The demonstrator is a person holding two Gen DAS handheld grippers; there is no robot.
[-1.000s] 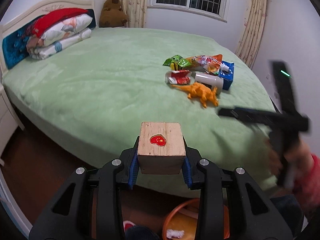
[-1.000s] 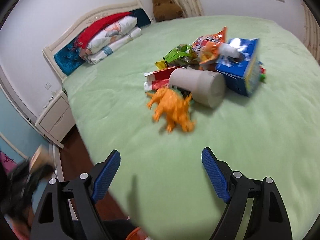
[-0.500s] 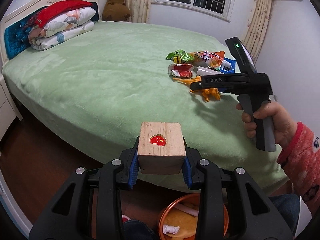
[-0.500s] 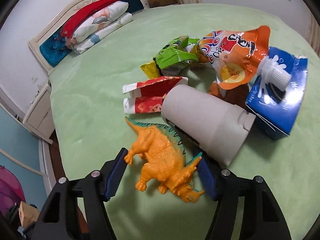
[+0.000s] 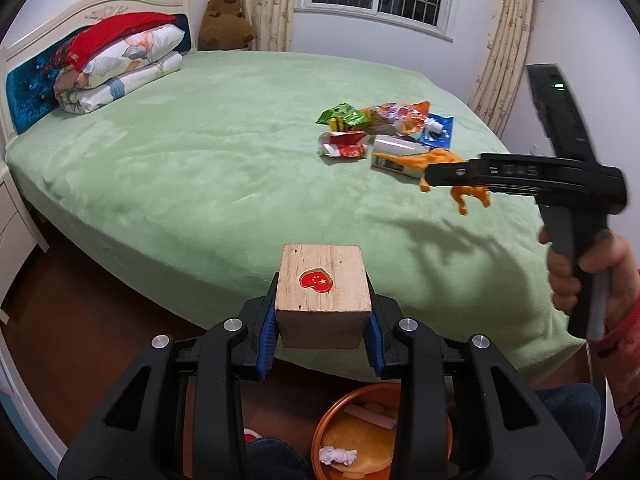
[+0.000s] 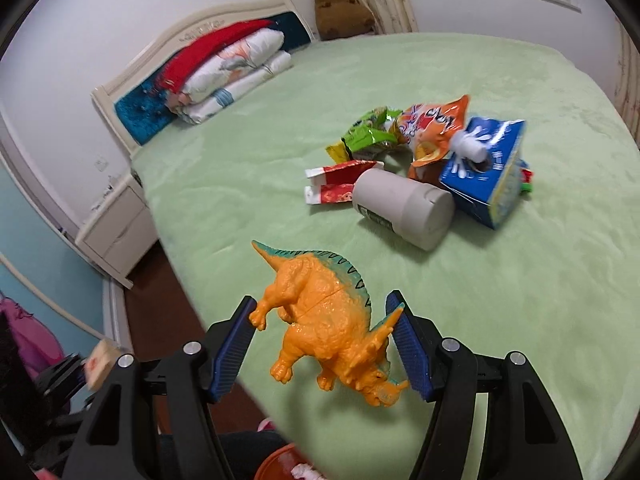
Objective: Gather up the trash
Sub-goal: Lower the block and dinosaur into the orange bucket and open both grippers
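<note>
My left gripper [image 5: 322, 336] is shut on a wooden block [image 5: 322, 292] with a red heart sticker, held off the near edge of the bed. My right gripper [image 6: 320, 344] is shut on an orange toy dinosaur [image 6: 324, 316], which hangs clear above the green bedcover [image 6: 500, 320]. In the left wrist view the dinosaur [image 5: 468, 196] dangles from that gripper at the right. Beyond it lies a trash pile: a grey cup [image 6: 404, 212], a red-and-white wrapper [image 6: 336, 184], a green wrapper [image 6: 368, 136], an orange snack bag [image 6: 432, 124] and a blue tissue box [image 6: 488, 168]. An orange bin [image 5: 380, 432] stands on the floor below.
Folded quilts [image 5: 116, 60] lie by the headboard and a brown plush toy [image 5: 226, 20] sits in the far corner. A white nightstand [image 6: 116, 220] stands left of the bed. A hand [image 5: 572, 268] in a red sleeve holds the right gripper.
My right gripper reached the dinosaur, shut on it and lifted it off the bedcover, back toward the near edge. The left gripper and its block stayed put.
</note>
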